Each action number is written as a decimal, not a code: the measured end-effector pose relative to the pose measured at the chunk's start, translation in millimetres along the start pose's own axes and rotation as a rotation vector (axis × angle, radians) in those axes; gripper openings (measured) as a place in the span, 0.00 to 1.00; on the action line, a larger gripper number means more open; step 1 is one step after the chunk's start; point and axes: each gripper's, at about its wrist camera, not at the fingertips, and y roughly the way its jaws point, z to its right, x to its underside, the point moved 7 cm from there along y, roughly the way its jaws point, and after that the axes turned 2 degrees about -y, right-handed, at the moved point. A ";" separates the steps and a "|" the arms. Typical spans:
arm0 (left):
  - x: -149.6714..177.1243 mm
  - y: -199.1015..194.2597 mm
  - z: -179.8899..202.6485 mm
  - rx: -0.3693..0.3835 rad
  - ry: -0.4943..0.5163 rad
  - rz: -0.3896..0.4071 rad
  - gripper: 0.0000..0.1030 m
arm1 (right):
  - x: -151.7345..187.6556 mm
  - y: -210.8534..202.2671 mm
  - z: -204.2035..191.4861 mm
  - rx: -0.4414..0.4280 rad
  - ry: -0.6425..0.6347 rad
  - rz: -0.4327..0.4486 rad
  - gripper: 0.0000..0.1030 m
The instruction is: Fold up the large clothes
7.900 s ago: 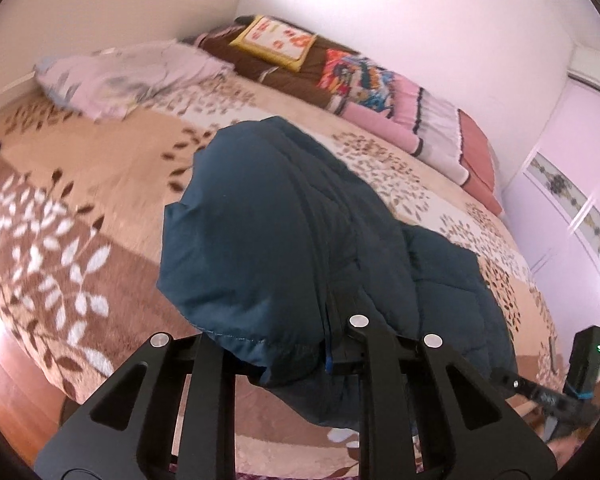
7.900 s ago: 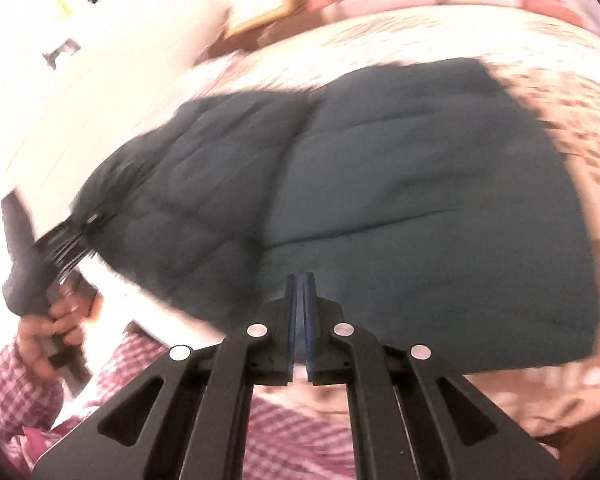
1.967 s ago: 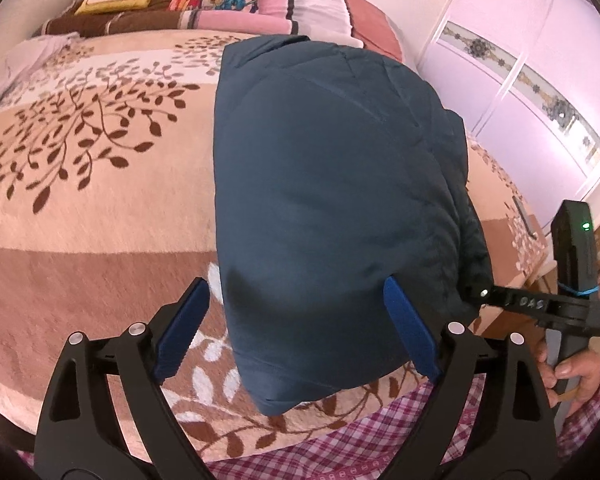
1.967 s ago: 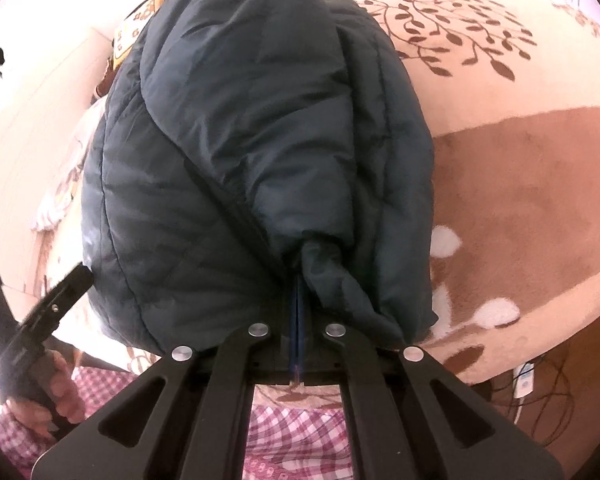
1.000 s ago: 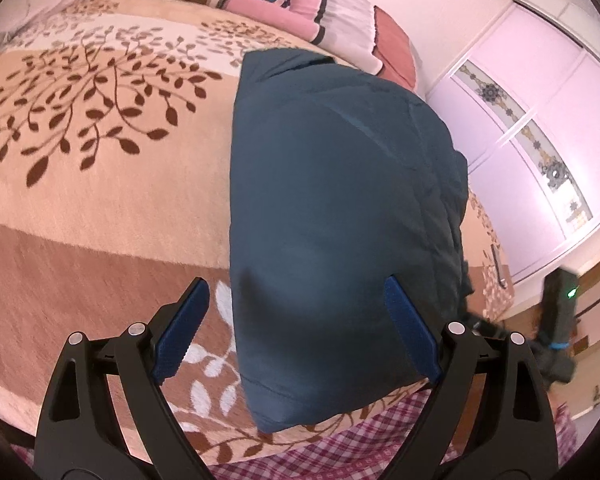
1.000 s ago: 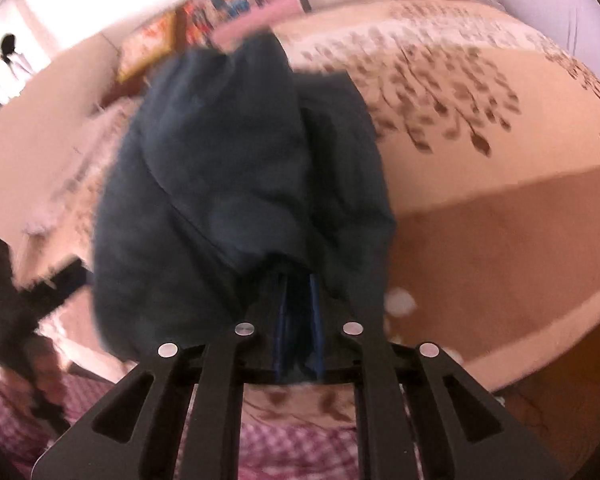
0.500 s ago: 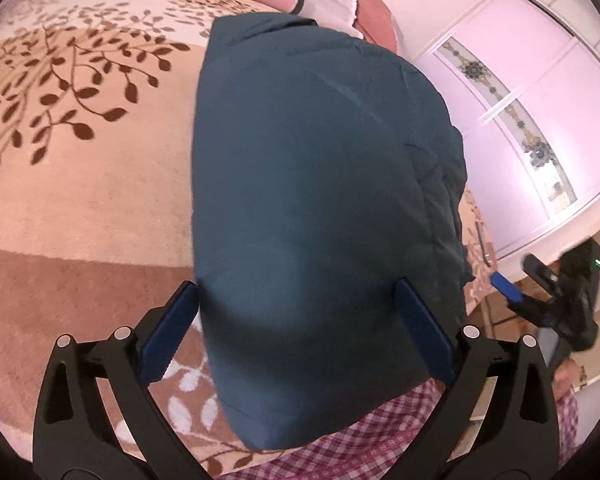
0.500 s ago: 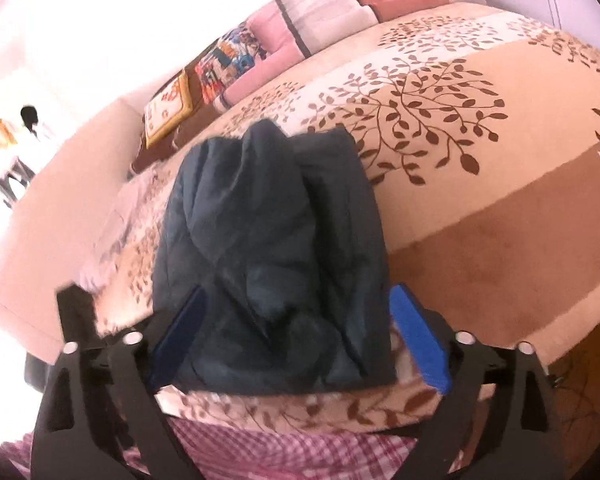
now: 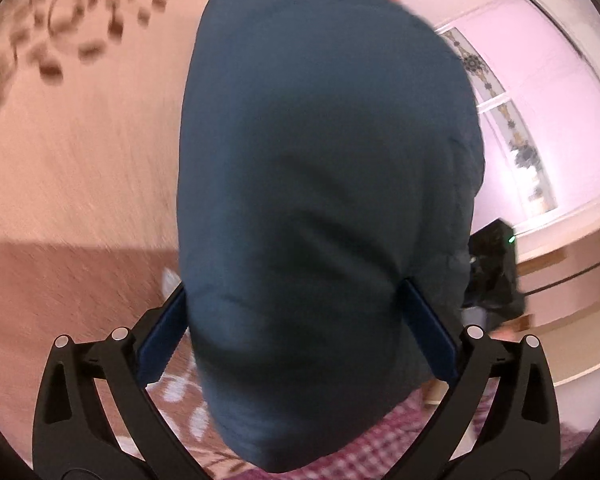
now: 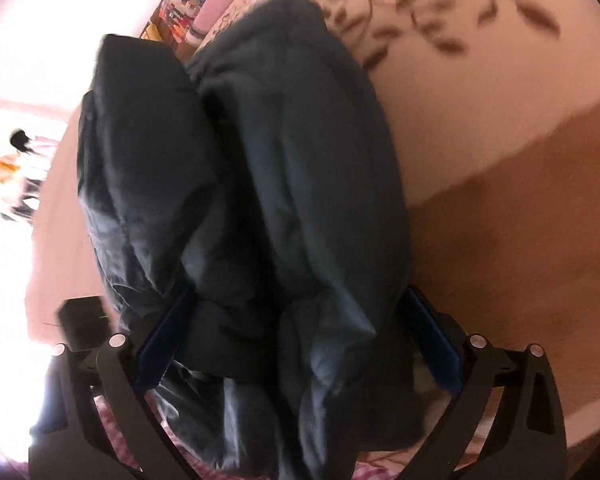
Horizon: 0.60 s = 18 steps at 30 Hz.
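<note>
— Two views to go through. What does the left wrist camera give?

— A dark blue padded jacket (image 9: pixel 324 184), folded into a long bundle, lies on the bed (image 9: pixel 72 168) and fills the middle of the picture. The left tool (image 9: pixel 296 332) has its fingers spread wide, one blue pad on each side of the jacket's near end. Whether the pads touch the fabric I cannot tell; they stand at its edges and do not pinch it.

— Anything else there?

— A tan bedspread with a brown leaf print, blurred. Some pink checked cloth (image 9: pixel 380 440) shows at the bottom edge, below the jacket. At the right, beyond the jacket, a dark device with a small green light (image 9: pixel 496 264), and pale wardrobe doors (image 9: pixel 540 92) behind it.

— And the right wrist camera?

— The same jacket (image 10: pixel 260 184), seen from its other side: two thick folds lying side by side, running away toward the pillows (image 10: pixel 192 4) at the head of the bed (image 10: pixel 500 128). The right tool (image 10: pixel 296 332) is also spread wide, its pads flanking the jacket's near end, not clamped on it.

— So the jacket rests on the bed?

— Yes, near the bed's front edge, between the fingers of both tools.
</note>
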 end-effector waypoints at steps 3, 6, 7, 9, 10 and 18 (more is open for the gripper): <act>0.4 2.2 6.5 -0.007 0.044 0.016 0.96 | 1.3 3.6 -0.7 0.013 -0.037 -0.005 0.92; 2.9 0.8 20.2 -0.058 0.128 0.068 0.91 | 4.1 8.8 -11.1 0.023 -0.093 -0.012 0.68; 3.1 -1.0 23.0 -0.064 0.144 0.084 0.87 | 5.2 9.7 -14.5 -0.007 -0.091 -0.006 0.60; 4.3 -8.3 31.1 -0.085 0.203 0.132 0.79 | 6.7 7.9 -19.9 -0.008 -0.118 0.021 0.51; 4.6 -11.5 35.3 -0.101 0.241 0.153 0.75 | 7.6 6.5 -24.1 -0.005 -0.142 0.040 0.47; -19.2 -50.1 33.7 -0.180 0.319 0.290 0.69 | 18.4 17.3 -78.1 0.093 -0.324 0.125 0.40</act>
